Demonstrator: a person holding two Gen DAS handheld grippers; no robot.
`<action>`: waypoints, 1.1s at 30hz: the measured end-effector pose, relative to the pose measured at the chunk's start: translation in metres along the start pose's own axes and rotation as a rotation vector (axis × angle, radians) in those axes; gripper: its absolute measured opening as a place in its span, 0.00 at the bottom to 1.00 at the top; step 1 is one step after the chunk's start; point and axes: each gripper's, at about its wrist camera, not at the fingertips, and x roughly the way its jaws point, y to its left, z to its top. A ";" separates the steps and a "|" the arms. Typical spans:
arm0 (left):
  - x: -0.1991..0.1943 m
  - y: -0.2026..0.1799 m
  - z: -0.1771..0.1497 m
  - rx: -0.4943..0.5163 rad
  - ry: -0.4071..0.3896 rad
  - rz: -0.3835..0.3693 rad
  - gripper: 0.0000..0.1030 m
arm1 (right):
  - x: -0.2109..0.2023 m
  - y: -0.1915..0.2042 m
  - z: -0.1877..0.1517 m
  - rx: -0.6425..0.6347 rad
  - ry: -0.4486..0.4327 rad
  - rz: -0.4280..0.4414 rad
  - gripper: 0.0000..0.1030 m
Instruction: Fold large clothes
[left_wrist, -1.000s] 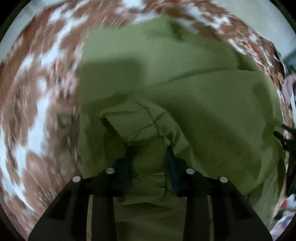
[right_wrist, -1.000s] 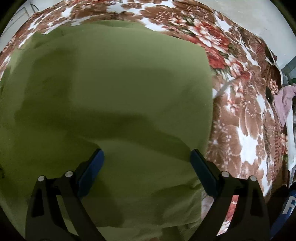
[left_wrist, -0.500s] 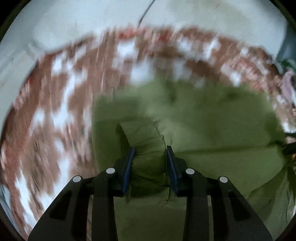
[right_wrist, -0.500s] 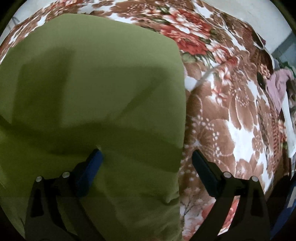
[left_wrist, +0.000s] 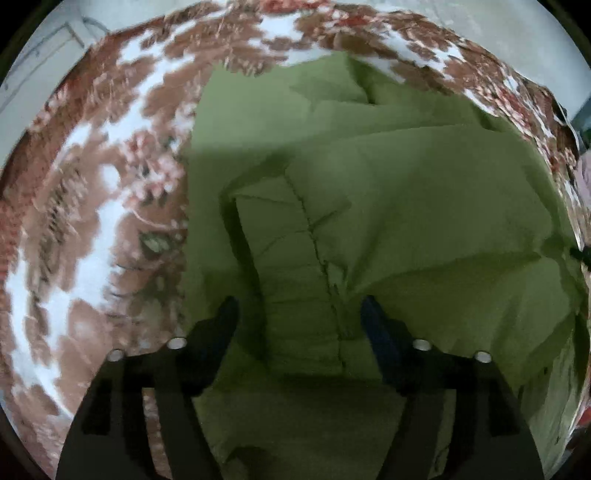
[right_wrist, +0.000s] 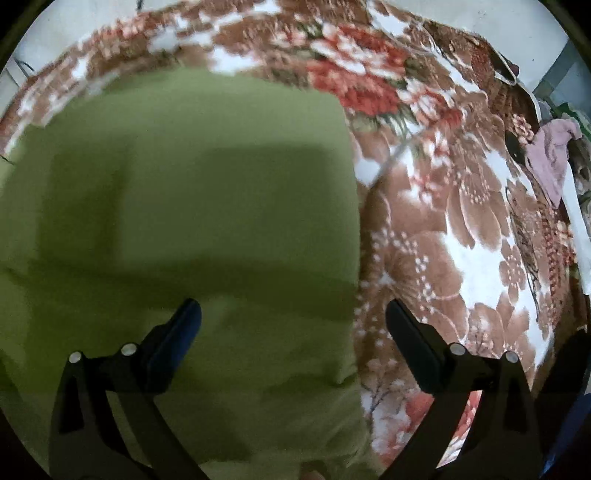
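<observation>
The green garment (left_wrist: 369, 206) is lying in the middle of the frame on the flowery blanket (left_wrist: 92, 221). The left gripper (left_wrist: 299, 314) is opening, its jaws standing apart around a bunched cuff. The right gripper (right_wrist: 291, 317) is hanging wide apart, empty. The loose fold might be flopping back open.

My right gripper (right_wrist: 293, 321) hangs with jaws wide over the green garment (right_wrist: 192, 206); its right edge meets the floral blanket (right_wrist: 443, 229).
</observation>
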 end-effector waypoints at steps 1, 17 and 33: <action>-0.007 -0.002 -0.001 0.021 -0.013 0.017 0.70 | -0.008 0.005 0.004 -0.006 -0.012 0.013 0.95; 0.029 -0.092 0.000 0.206 -0.079 -0.009 0.88 | 0.007 0.172 0.024 -0.347 -0.064 0.083 0.95; -0.001 -0.057 -0.008 0.230 -0.081 0.049 0.89 | 0.013 0.059 0.026 -0.184 -0.026 -0.021 0.95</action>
